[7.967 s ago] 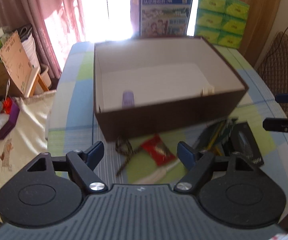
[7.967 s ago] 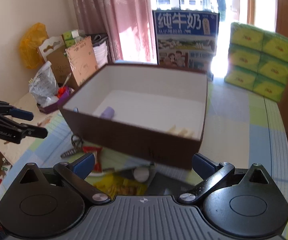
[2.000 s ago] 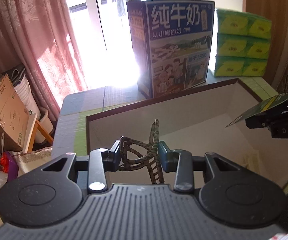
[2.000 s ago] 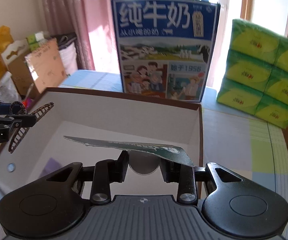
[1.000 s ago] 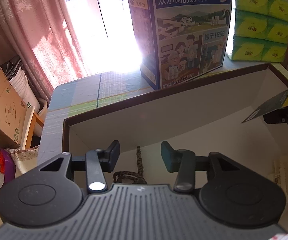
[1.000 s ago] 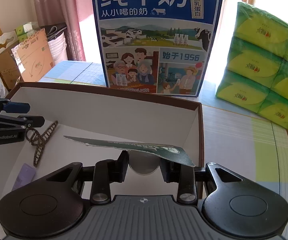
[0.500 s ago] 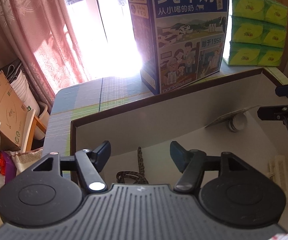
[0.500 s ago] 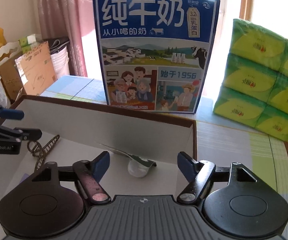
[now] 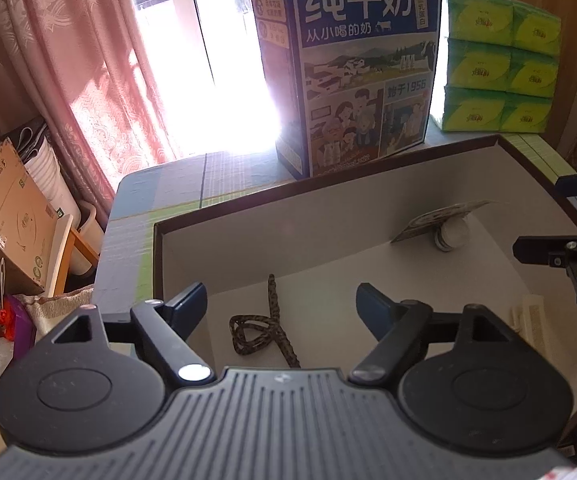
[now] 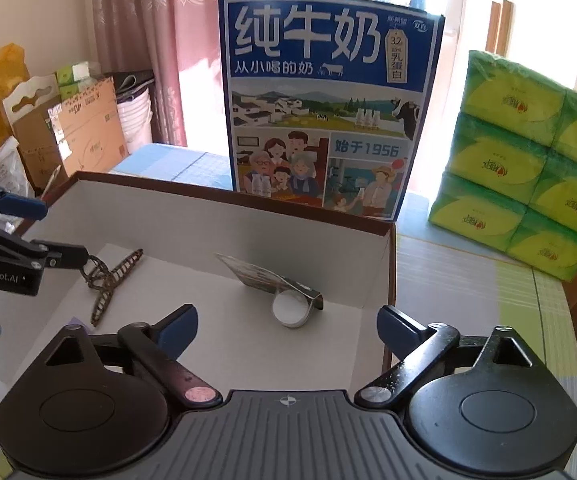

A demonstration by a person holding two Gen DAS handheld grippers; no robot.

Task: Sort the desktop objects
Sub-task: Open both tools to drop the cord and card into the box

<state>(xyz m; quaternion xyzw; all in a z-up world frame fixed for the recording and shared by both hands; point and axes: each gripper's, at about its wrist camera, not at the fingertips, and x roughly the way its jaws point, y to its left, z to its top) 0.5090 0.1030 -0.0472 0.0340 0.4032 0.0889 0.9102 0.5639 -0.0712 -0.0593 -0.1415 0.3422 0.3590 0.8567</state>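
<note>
Both my grippers have just been opening; the left gripper (image 9: 282, 302) has its jaws apart, nothing between them. The brown patterned cord (image 9: 262, 330) lies on the floor of the white-lined brown cardboard box (image 9: 328, 184). The right gripper (image 10: 286, 326) jaws are wide too, the white round-capped green packet (image 10: 288, 300) lying at twelve o'clock beyond them

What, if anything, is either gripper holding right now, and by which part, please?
Nothing is held: both grippers have just been opening, and the cord and the carded roll lie loose in the box.
</note>
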